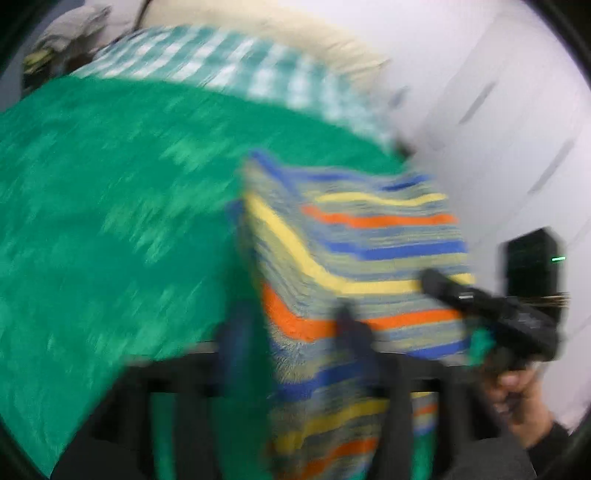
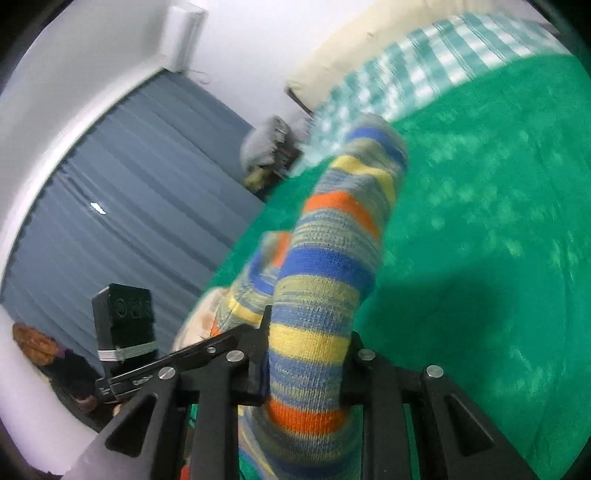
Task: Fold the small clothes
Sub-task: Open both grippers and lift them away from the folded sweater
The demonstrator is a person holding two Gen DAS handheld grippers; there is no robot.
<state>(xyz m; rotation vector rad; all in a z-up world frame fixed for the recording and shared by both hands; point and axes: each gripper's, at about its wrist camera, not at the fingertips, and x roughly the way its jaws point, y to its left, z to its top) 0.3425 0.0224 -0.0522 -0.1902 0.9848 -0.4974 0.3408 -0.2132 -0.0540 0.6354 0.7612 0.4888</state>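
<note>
A striped knit garment [image 1: 354, 243] in blue, yellow and orange hangs in the air above the green blanket [image 1: 110, 184]. My left gripper [image 1: 291, 332] is shut on its near edge; the view is blurred. My right gripper [image 2: 308, 343] is shut on the same striped garment [image 2: 332, 266], which stands up between its jaws. The right gripper also shows in the left wrist view [image 1: 476, 310] at the cloth's right edge. The left gripper shows in the right wrist view [image 2: 207, 350], low on the left.
A green-and-white checked cloth [image 1: 229, 62] and a cream pillow [image 1: 295, 33] lie at the far end of the bed. A white wall [image 1: 498, 110] is on the right. A blue curtain [image 2: 140, 177] hangs beside the bed [image 2: 498, 258]. A pile of clutter [image 2: 266, 147] sits beyond.
</note>
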